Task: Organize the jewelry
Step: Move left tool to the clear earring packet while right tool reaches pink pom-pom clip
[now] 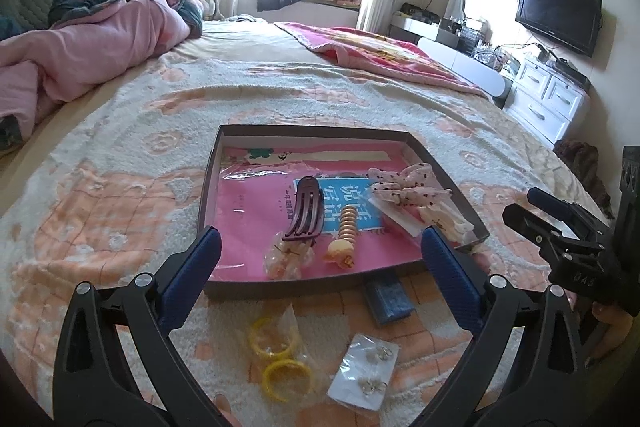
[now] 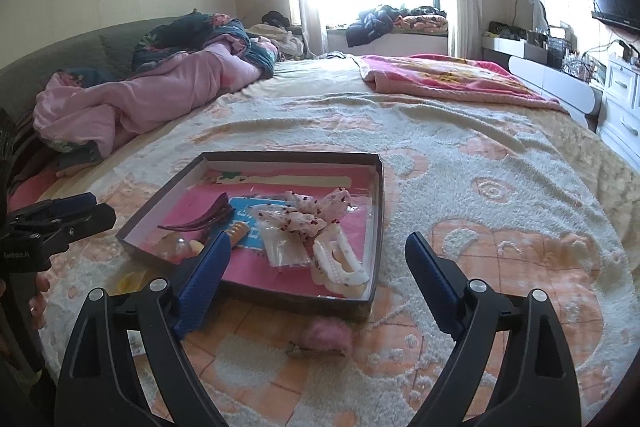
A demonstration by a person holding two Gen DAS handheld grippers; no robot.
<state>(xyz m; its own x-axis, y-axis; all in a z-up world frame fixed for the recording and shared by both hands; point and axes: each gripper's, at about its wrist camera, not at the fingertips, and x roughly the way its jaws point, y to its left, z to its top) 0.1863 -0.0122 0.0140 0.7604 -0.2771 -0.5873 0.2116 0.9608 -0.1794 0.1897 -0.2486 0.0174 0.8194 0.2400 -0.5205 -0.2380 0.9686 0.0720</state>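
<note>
Both the left gripper [image 1: 320, 259] and right gripper [image 2: 316, 263] hover wide and empty above the shallow box [image 1: 212, 167], which already collects hair clips, probably because the bagged yellow rings [image 1: 280, 355] and earring card [image 1: 366, 373] lie outside on the bedspread [image 1: 120, 147], awaiting pickup.

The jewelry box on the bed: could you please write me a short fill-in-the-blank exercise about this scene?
1. The brown hair clip lies ____ the jewelry box.
2. The yellow rings in their clear bag lie ____ the box, on the bedspread.
3. The left claw is ____, holding nothing.
4. The pink fluffy clip lies nearest the ____ claw.

Missing words: inside; outside; open; right
</note>
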